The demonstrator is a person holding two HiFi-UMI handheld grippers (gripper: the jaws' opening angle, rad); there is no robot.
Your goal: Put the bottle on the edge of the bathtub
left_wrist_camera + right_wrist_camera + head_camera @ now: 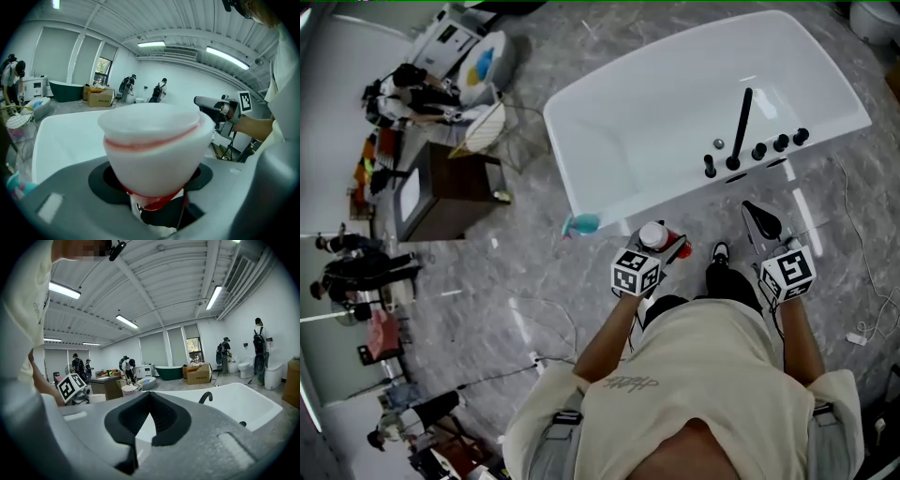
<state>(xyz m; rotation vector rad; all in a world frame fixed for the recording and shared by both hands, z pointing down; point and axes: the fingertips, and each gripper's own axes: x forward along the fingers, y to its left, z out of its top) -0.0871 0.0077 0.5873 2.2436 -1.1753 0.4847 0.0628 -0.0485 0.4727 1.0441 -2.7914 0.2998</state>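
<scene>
The bottle (pixel 653 234) is pinched in the left gripper (pixel 667 246), cap up. It is in the air over the grey marbled floor (pixel 534 281), just short of the near wall of the white bathtub (pixel 825 108) and not on its edge.

The head view gives only the round white cap and a bit of red beside it. The left gripper view is filled by that cap: a broad white cone with a thin red ring, and below it a red band and a dark part between the grey fingers (pixel 61 197), which stand well apart and press on the bottle from both sides. The tub's white interior lies just behind it.

The right gripper (pixel 756 210) is held to the bottle's right, apart from it and near the tub's tap end. Its own view shows the black fingers (pixel 161 420) pressed together at the tips with nothing between them.

A black spout (pixel 741 122) and a row of black knobs (pixel 780 142) stand on the near rim, to the right of the bottle. The right gripper view shows the spout curving up over the basin, which the head view flattens.

A teal object (pixel 581 225) lies on the floor against the tub wall, left of the bottle. Farther left stands a dark cabinet (pixel 450 192), with people (pixel 403 94) beyond it.
</scene>
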